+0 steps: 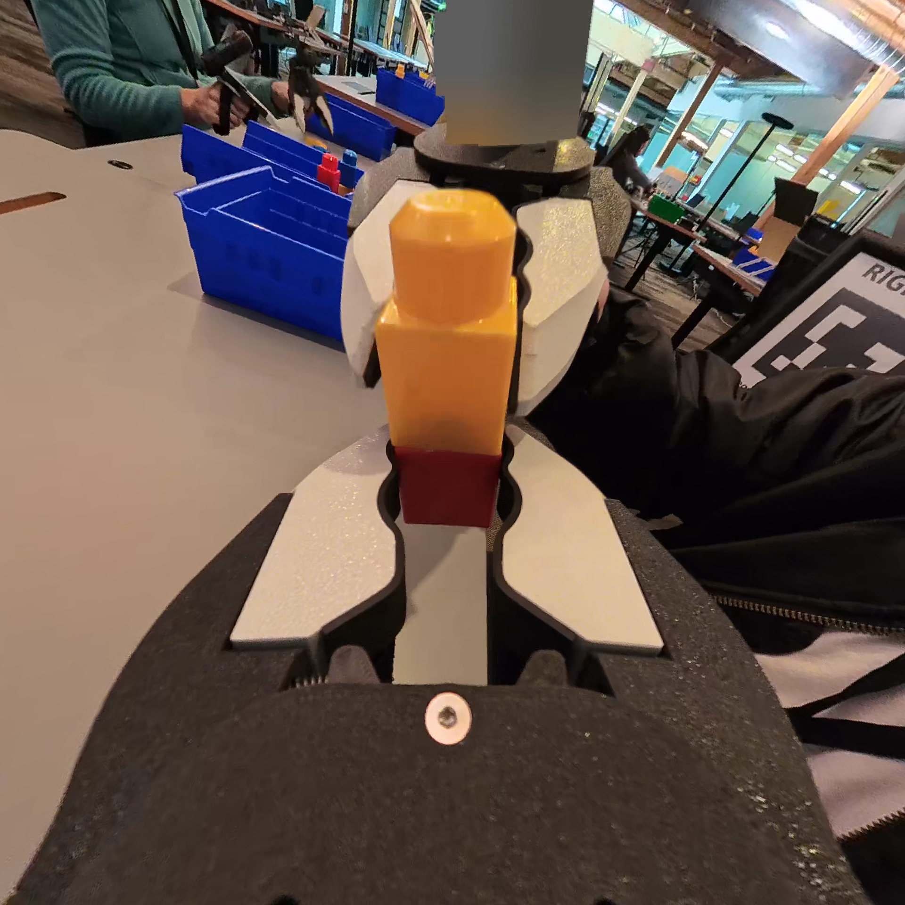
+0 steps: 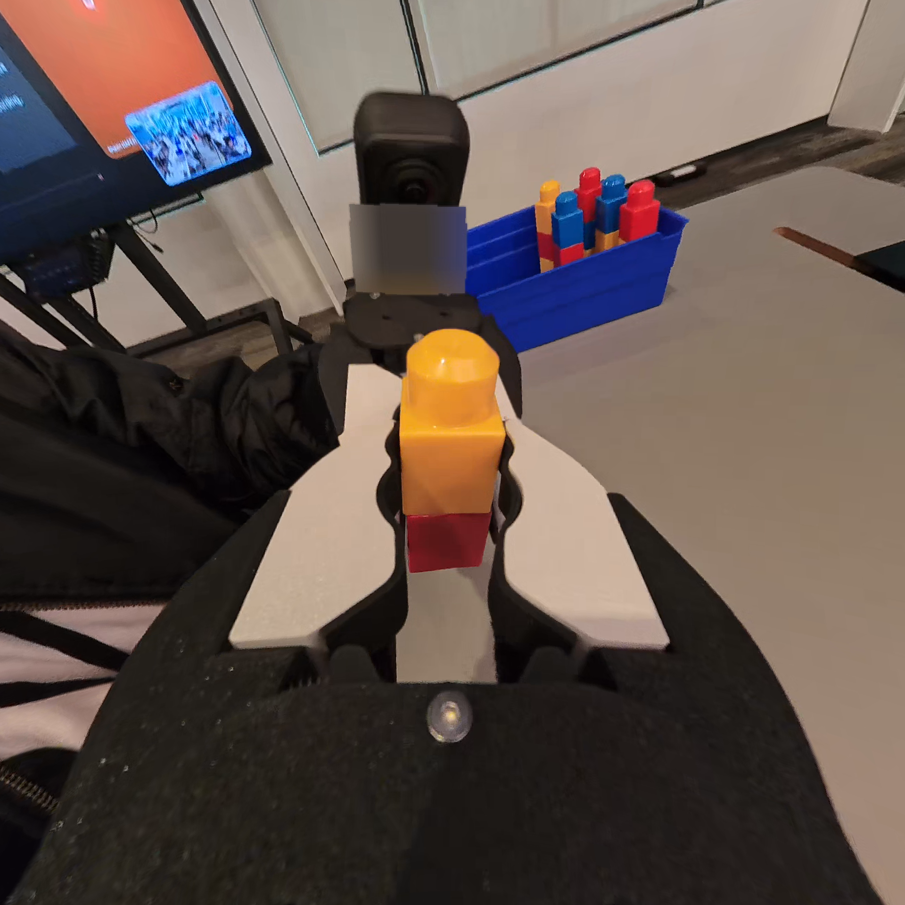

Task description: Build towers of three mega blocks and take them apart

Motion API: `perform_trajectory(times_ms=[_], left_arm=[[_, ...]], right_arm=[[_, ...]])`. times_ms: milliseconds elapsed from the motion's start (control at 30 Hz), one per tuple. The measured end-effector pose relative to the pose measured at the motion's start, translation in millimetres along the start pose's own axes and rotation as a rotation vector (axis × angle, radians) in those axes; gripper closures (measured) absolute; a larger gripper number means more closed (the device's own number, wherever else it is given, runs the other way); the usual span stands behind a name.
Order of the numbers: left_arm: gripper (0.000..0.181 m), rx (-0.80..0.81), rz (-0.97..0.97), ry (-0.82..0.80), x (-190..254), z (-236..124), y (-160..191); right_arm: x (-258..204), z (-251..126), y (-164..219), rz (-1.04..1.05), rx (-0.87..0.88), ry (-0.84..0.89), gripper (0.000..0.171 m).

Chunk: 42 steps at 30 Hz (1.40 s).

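A two-block stack is held above the grey table [image 1: 122, 392]: a yellow block [image 1: 448, 372] sits on top of a red block [image 1: 448, 487]. My left gripper [image 1: 448, 472] is shut on the red block. My right gripper [image 1: 445, 294] faces it from behind the stack, its fingers flanking the yellow block. In the right wrist view my right gripper [image 2: 450, 465] is shut on the yellow block [image 2: 448, 465], with the red block [image 2: 448, 541] just below. The left gripper's fingers [image 2: 365, 396] show behind the stack.
Blue bins [image 1: 264, 259] stand at the far left, with red and blue blocks [image 1: 335, 171] behind. A person in a green sleeve [image 1: 122, 73] holds other grippers there. Another blue bin [image 2: 573, 289] holds several block towers [image 2: 592, 215]. A screen [image 2: 98, 88] stands at the left.
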State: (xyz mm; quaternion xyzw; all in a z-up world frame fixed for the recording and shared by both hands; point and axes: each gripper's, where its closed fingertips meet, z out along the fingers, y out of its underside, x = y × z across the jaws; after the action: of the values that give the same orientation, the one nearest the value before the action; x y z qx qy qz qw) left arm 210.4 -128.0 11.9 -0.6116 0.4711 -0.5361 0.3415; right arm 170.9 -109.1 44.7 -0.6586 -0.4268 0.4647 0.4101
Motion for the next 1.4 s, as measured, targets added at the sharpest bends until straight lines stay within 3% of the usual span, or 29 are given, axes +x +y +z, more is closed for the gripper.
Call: perform_trajectory(times_ms=[333,400,500,667,733,800,933,1100,1400], left_arm=[[0.145,-0.037,-0.056,0.030,-1.1,8.0,5.8],[0.146,-0.140,-0.046,0.022,-2.5,13.7,24.6],[0.145,-0.138,-0.059,0.045,1.0,23.0,38.4],[0.146,-0.106,-0.061,0.032,1.6,3.5,42.4],[0.145,-0.106,-0.060,0.015,0.9,-7.5,45.7],[0.146,-0.095,-0.060,0.001,0.6,-16.9,46.7],[0.146,-0.057,-0.054,-0.006,2.6,-27.1,43.0],[0.146,-0.053,-0.056,0.001,5.8,-22.8,40.0],[0.146,-0.086,-0.028,-0.008,12.9,-21.2,39.4]], right_arm=[[3.8,-4.8,4.0,0.003,0.033,0.001,0.135],[2.6,-13.9,-16.4,0.012,0.152,-0.004,0.135],[4.0,-57.4,-63.8,0.045,0.362,-0.003,0.135],[51.9,-167.7,-69.7,-0.026,0.165,0.461,0.135],[91.4,-239.9,-33.7,0.042,-0.087,0.752,0.135],[123.1,-317.8,27.0,0.212,-0.382,0.988,0.135],[133.4,-397.4,143.6,0.601,-0.682,1.053,0.135],[132.6,-416.4,230.0,0.755,-0.862,1.043,0.135],[138.6,-410.0,280.3,0.865,-0.903,0.972,0.134]])
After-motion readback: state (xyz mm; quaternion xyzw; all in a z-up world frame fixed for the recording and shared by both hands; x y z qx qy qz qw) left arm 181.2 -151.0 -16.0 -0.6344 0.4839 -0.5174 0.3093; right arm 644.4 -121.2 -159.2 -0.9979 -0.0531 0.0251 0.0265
